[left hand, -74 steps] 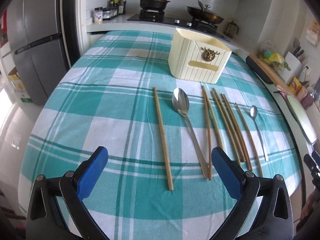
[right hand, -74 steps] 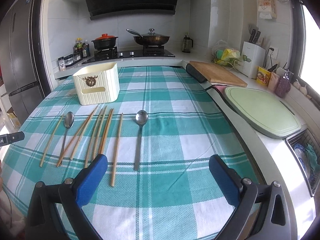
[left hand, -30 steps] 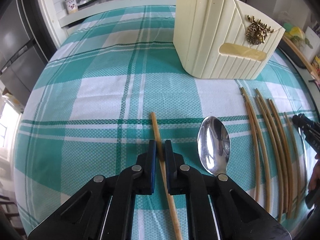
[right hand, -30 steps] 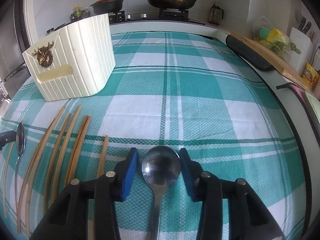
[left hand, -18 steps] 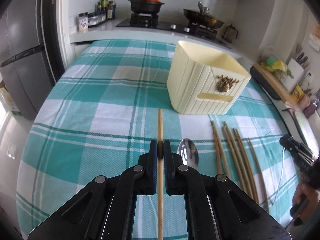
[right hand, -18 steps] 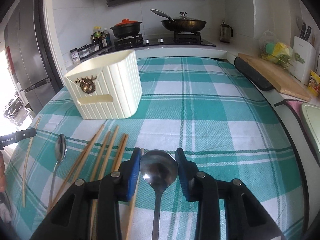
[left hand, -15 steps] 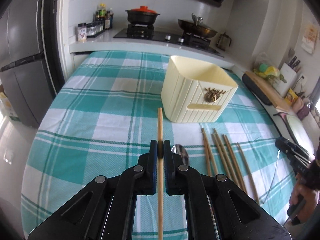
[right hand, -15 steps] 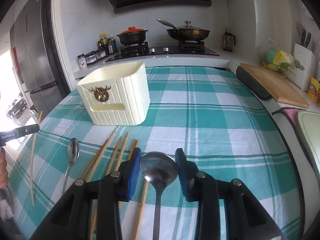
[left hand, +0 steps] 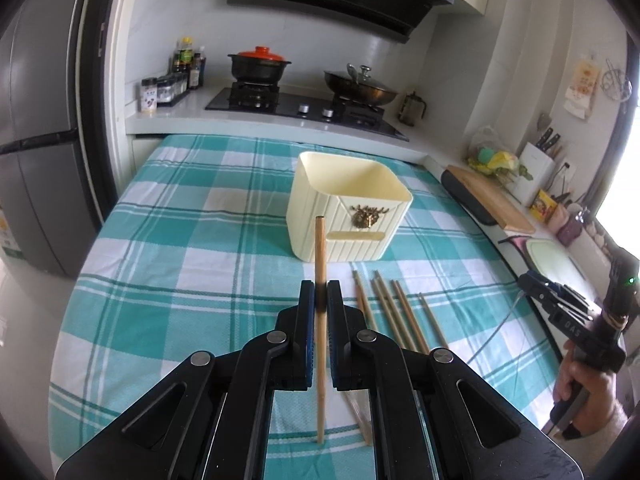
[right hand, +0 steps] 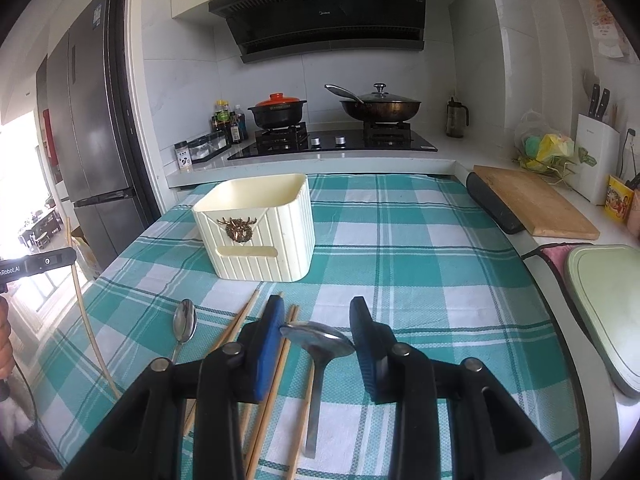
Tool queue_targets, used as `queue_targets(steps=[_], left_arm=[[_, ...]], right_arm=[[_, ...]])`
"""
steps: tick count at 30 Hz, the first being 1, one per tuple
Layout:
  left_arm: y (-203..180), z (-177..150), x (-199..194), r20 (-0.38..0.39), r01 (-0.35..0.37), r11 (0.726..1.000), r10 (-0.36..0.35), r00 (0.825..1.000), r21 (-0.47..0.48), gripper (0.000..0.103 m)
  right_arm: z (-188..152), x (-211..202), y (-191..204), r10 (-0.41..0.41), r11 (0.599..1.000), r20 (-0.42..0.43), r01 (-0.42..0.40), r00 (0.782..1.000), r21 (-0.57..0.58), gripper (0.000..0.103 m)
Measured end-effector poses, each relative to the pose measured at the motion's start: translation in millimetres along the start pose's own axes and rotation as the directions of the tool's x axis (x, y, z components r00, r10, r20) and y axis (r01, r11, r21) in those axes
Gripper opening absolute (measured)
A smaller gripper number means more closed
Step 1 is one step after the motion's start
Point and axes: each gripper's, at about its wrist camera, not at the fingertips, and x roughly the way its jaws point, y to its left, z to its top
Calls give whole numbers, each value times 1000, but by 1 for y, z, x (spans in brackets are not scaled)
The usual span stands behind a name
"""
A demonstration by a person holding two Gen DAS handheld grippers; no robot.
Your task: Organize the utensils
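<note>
My left gripper (left hand: 320,300) is shut on a wooden chopstick (left hand: 320,248), held lifted above the checked tablecloth (left hand: 180,248) and pointing towards the cream ribbed utensil box (left hand: 348,204). In the right wrist view my right gripper (right hand: 316,330) is shut on the bowl of a steel spoon (right hand: 318,340), raised off the cloth, its handle hanging down. The cream box (right hand: 256,228) stands ahead and to the left of it. Several chopsticks (left hand: 394,308) lie on the cloth in front of the box, and a second spoon (right hand: 184,324) lies left of them.
A hob with a red-lidded pot (right hand: 278,114) and a wok (right hand: 380,106) runs along the back counter. A wooden cutting board (right hand: 532,204) and a green board (right hand: 608,304) sit on the right counter. A fridge (left hand: 36,140) stands at left. A hand (left hand: 584,392) holds the right gripper's handle.
Both grippers closed on their utensils and rose off the cloth, the left with the chopstick, the right with the spoon. Both views tilted up, and the box now looks farther away.
</note>
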Motion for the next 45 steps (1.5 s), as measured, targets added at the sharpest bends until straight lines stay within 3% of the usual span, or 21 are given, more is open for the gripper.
queue_targets(steps=[3, 5, 9, 15, 18, 20, 21, 22, 27, 31, 34, 36, 40, 41, 45], left_arm=[[-4, 2, -2, 10, 4, 1000, -4, 1000, 13, 5], [-5, 1, -1, 9, 4, 1000, -4, 1000, 17, 5], [-4, -1, 0, 16, 2, 1000, -2, 1000, 12, 5], [-2, 0, 1, 16, 1, 1000, -1, 1000, 11, 5], [0, 1, 3, 13, -2, 1000, 2, 1000, 7, 5], [1, 1, 3, 13, -1, 1000, 1, 1000, 2, 5], [1, 1, 3, 14, 1, 1000, -1, 1000, 0, 5], [1, 0, 3, 16, 2, 1000, -2, 1000, 0, 5], [0, -1, 1, 21, 7, 1000, -7, 1000, 4, 5], [1, -1, 3, 17, 9, 1000, -9, 1000, -1, 5], [-1, 0, 5, 15, 12, 1000, -12, 1000, 5, 5], [-1, -1, 5, 16, 11, 1000, -11, 1000, 6, 5], [0, -2, 6, 16, 8, 1000, -8, 1000, -2, 5], [1, -2, 6, 15, 7, 1000, -7, 1000, -3, 5], [2, -1, 8, 7, -4, 1000, 4, 1000, -2, 5]], right_arm=[[5, -5, 0, -4, 1000, 20, 4, 1000, -3, 26], [8, -5, -1, -9, 1000, 20, 9, 1000, -12, 26], [3, 9, -11, 8, 1000, -33, -8, 999, 13, 16], [-7, 17, -18, 9, 1000, -66, -8, 998, 19, 15], [1, 10, -33, -48, 997, -49, 50, 998, 55, 16], [7, 11, -54, -115, 987, -65, 121, 991, 103, 39], [8, 13, -66, -155, 978, -85, 165, 984, 128, 65], [7, 18, -79, -191, 968, -118, 207, 974, 144, 70], [-23, 31, -126, -227, 914, -283, 304, 932, 268, 70], [-58, 16, -141, -159, 870, -333, 292, 929, 398, 70], [-78, 27, -151, -57, 839, -374, 248, 926, 485, 70], [-83, 36, -155, -45, 824, -372, 245, 927, 511, 70], [-86, 73, -154, -77, 838, -411, 283, 908, 467, 70], [-81, 78, -149, -124, 859, -392, 297, 911, 418, 70], [-64, 108, -128, -130, 936, -359, 234, 924, 263, 44]])
